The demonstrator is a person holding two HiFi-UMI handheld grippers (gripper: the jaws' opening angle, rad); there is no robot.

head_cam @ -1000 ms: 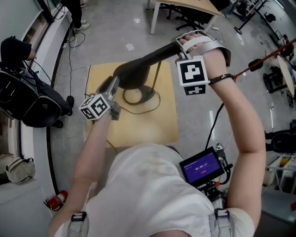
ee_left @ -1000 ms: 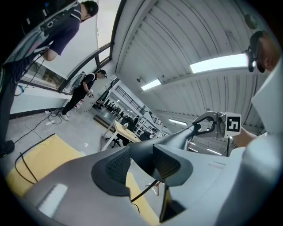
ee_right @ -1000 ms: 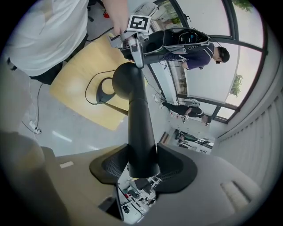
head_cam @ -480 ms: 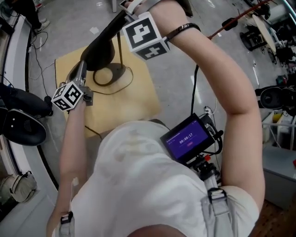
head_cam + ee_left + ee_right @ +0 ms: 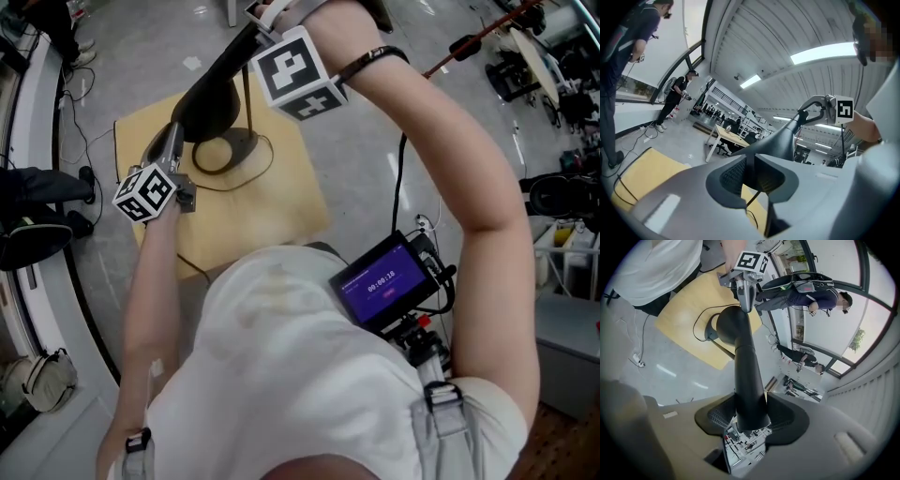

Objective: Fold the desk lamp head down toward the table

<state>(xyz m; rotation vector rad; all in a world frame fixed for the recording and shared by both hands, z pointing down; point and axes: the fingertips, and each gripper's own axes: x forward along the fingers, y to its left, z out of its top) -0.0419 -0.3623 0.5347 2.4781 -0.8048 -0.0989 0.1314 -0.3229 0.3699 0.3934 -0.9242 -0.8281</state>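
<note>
Head view, looking steeply down: a person works two hand-held grippers on a dark desk lamp whose ring base (image 5: 247, 143) sits on the far part of the yellow table (image 5: 272, 211). The round lamp head (image 5: 211, 103) hangs raised above the table. The left gripper (image 5: 169, 150), over the table's left side, pinches the head's thin rim; its jaws have just eased slightly wider, with the rim between the pads. The right gripper (image 5: 261, 21), high above the table's far edge, is clamped on the lamp's tapered neck (image 5: 745, 376).
</note>
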